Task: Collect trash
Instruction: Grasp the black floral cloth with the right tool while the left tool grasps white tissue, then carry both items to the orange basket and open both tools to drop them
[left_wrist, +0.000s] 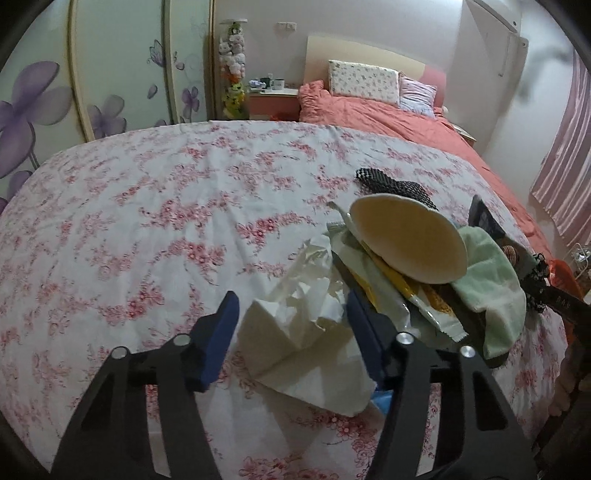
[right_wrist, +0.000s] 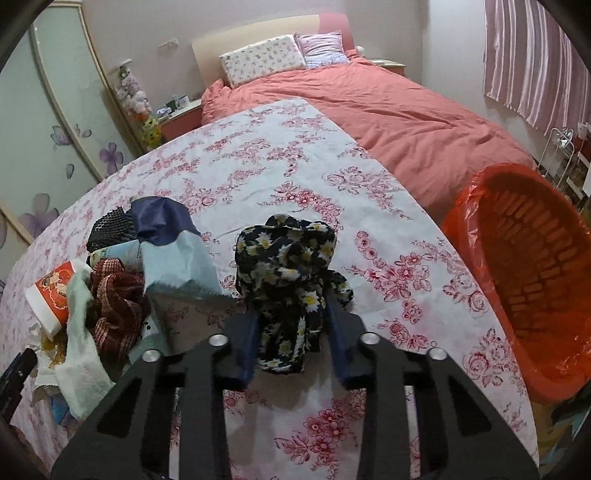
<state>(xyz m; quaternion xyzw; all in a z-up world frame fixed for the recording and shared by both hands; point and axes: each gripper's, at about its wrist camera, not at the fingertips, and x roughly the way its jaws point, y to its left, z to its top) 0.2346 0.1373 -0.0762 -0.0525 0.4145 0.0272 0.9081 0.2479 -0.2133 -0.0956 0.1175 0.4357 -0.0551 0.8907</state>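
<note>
In the left wrist view my left gripper (left_wrist: 291, 314) is open, its blue fingers either side of a crumpled white tissue (left_wrist: 303, 332) on the floral tablecloth (left_wrist: 147, 221). Behind the tissue lies a pile: a paper cup (left_wrist: 406, 240) on its side, a snack wrapper (left_wrist: 417, 302), a pale green towel (left_wrist: 487, 280). In the right wrist view my right gripper (right_wrist: 291, 325) holds a black cloth with daisy print (right_wrist: 291, 273) between its fingers, just above the table. An orange-lined basket (right_wrist: 532, 266) stands at the table's right edge. The pile shows left, with a red-printed cup (right_wrist: 51, 295).
A black mesh cloth (left_wrist: 391, 184) lies behind the cup. A brown knitted cloth (right_wrist: 114, 295), a blue cloth (right_wrist: 159, 221) and a light blue cloth (right_wrist: 181, 262) sit in the pile. A bed with a pink cover (right_wrist: 388, 110) stands beyond the table.
</note>
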